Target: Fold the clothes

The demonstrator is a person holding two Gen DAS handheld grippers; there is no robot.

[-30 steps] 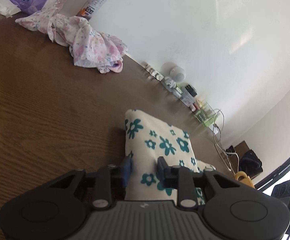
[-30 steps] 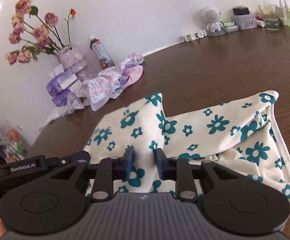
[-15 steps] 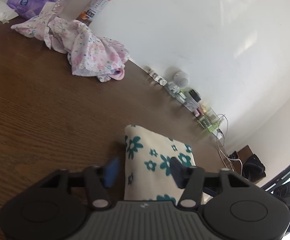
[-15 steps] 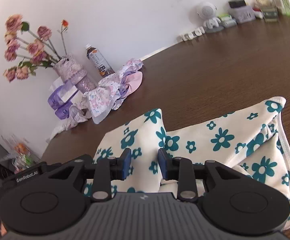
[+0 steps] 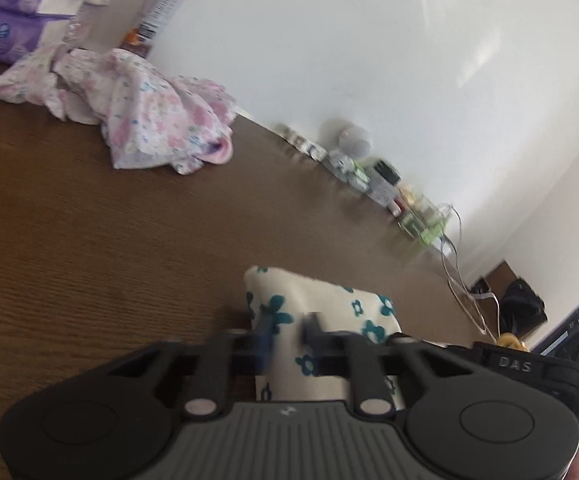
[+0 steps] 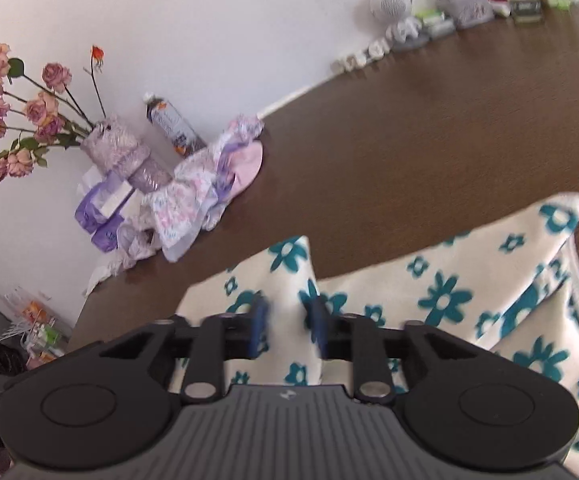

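Note:
A cream cloth with teal flowers point(image 6: 449, 280) lies partly folded on the brown wooden table point(image 5: 89, 240). In the right wrist view a raised ridge of it runs between the narrow jaws of my right gripper point(image 6: 289, 320), which is shut on it. In the left wrist view an edge of the same floral cloth point(image 5: 329, 304) sits between the close-set jaws of my left gripper point(image 5: 288, 332), also shut on it. The two grippers are side by side; part of the other gripper's black body point(image 5: 517, 364) shows at the right. The image is blurred by motion.
A crumpled pink floral garment point(image 5: 149, 120) lies at the back by the wall, with a drink bottle point(image 5: 157, 12), purple tissue packs point(image 5: 5, 36) and a vase of roses point(image 6: 117, 152). Small items and cables point(image 5: 369, 168) line the wall farther along.
My left gripper opened wide half a second ago and has now shut on the cloth edge. The right jaws loosened slightly, then narrowed again. Both views have shifted over the table.

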